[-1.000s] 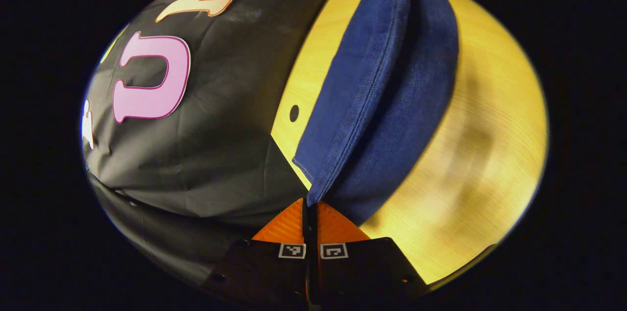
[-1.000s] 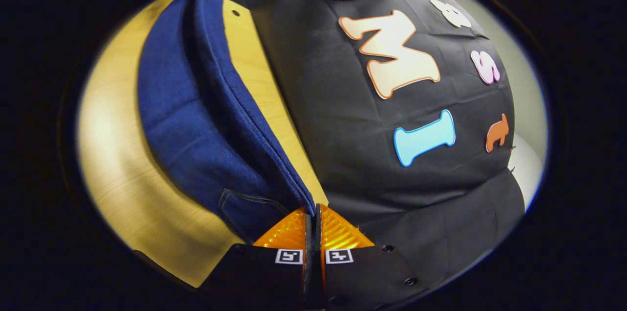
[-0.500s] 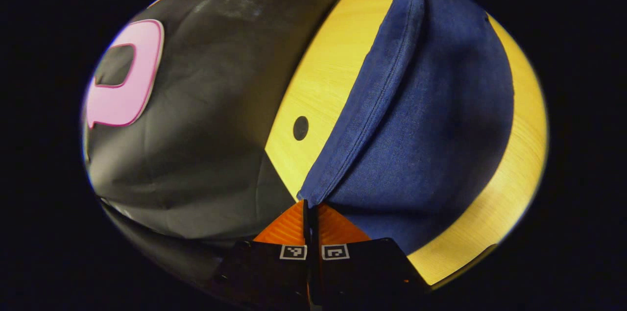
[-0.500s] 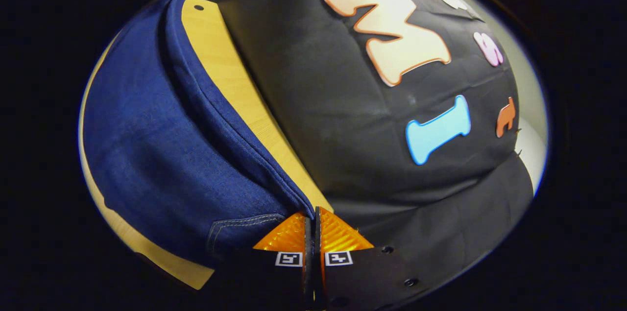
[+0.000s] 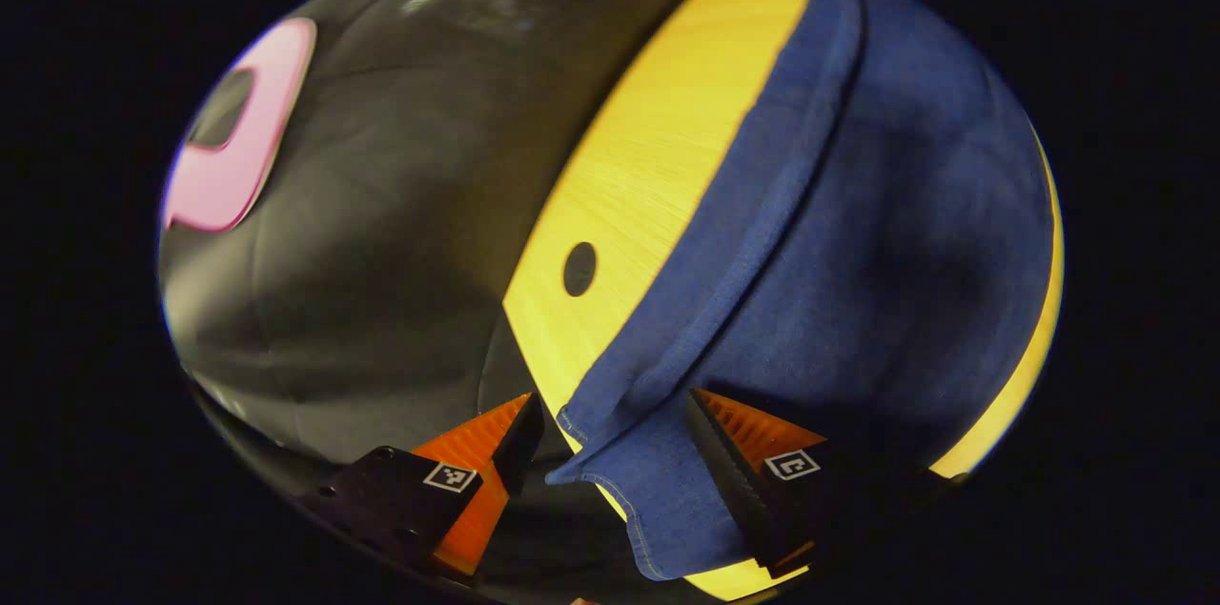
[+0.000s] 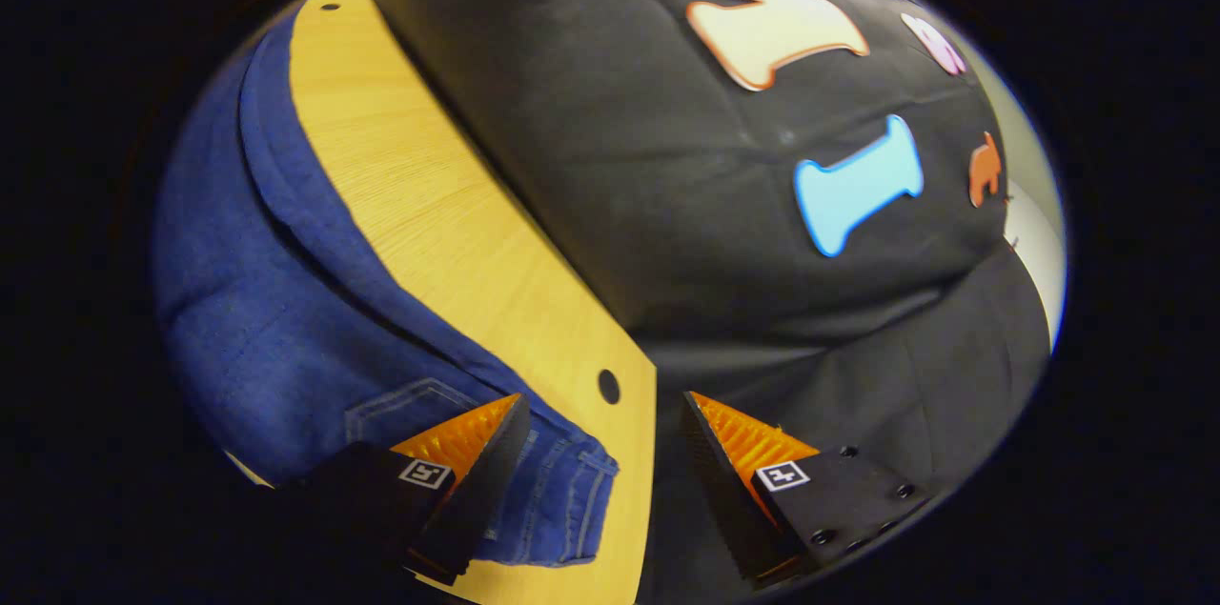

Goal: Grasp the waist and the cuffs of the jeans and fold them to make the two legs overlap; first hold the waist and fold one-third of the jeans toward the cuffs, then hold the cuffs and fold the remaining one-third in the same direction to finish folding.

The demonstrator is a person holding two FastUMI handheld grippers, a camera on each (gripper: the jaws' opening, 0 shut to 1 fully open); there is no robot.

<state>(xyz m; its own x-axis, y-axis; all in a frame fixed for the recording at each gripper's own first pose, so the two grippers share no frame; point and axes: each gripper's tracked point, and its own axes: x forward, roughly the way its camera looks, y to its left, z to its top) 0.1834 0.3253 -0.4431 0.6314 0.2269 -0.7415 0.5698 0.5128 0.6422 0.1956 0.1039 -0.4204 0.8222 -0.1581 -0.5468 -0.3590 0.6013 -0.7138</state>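
Dark blue jeans (image 5: 858,233) lie flat on the light wooden table (image 5: 648,176), one leg folded over the other. In the left gripper view the cuffs (image 5: 629,481) rest between the spread fingers of my left gripper (image 5: 615,419), which is open and holds nothing. In the right gripper view the waist end with its stitched waistband (image 6: 562,500) lies on the table (image 6: 457,233) between the fingers of my right gripper (image 6: 600,414), also open. The jeans (image 6: 257,319) stretch away to the left in that view.
The black cloth wall (image 5: 381,205) hangs close behind the table's far edge. Small round holes (image 5: 579,269) mark the tabletop near its corners, one hole (image 6: 608,386) close to the waistband. A bare strip of wood runs between jeans and wall.
Both grippers were shut on the raised upper leg, at cuff and waist. They lowered it onto the other leg, then opened and let go; the jeans now lie flat.
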